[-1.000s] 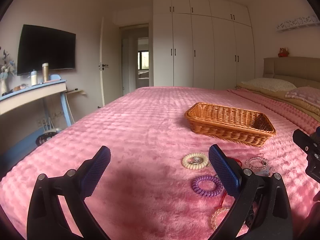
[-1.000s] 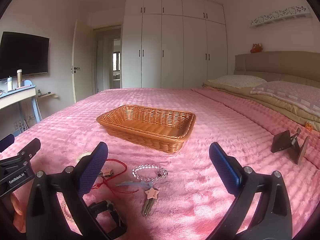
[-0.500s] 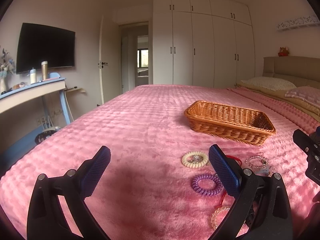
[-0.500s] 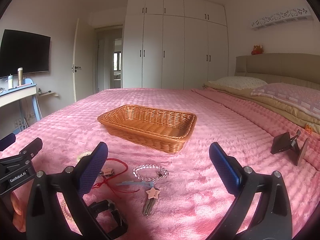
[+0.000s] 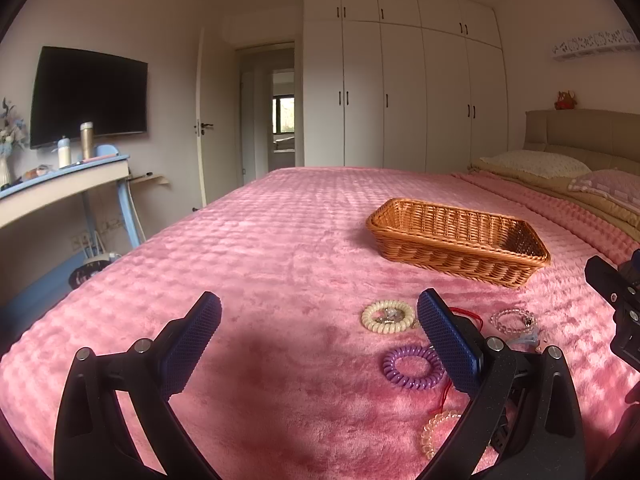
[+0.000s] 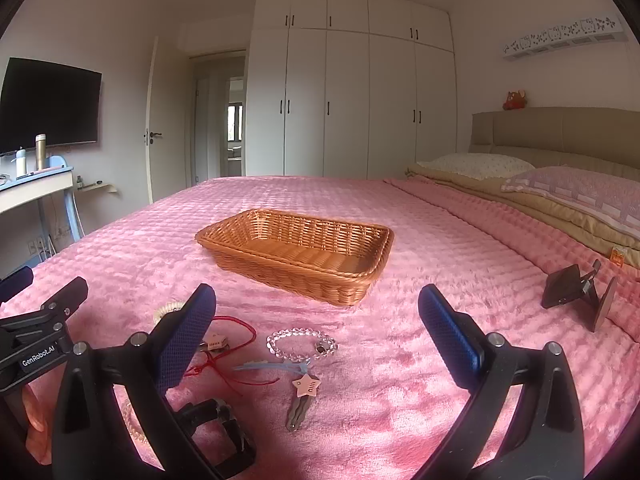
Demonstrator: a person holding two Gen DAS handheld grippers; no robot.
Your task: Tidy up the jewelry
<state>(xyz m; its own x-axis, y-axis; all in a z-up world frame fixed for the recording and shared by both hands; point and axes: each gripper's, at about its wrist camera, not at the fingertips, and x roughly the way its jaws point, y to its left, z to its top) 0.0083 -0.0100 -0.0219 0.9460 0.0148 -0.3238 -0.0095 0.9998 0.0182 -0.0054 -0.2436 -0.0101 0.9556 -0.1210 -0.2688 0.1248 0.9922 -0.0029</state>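
An empty wicker basket [image 5: 460,240] [image 6: 296,252] sits on the pink bedspread. In front of it lie a cream coil bracelet [image 5: 388,316], a purple coil hair tie [image 5: 414,367], a clear bead bracelet [image 5: 514,320] [image 6: 302,344], a red cord [image 6: 232,354], a star hair clip [image 6: 304,394], a black clasp [image 6: 224,436] and a pale bead bracelet [image 5: 436,432]. My left gripper [image 5: 318,336] is open and empty, hovering left of the jewelry. My right gripper [image 6: 316,328] is open and empty, above the bead bracelet.
A black phone stand [image 6: 576,292] sits on the bed at the right. Pillows [image 6: 572,192] and headboard lie far right. A desk [image 5: 60,188] with bottles and a TV [image 5: 88,96] stand left of the bed.
Both views have shifted slightly; the basket and jewelry sit a touch higher in frame. Both grippers stay open and nothing was picked up.
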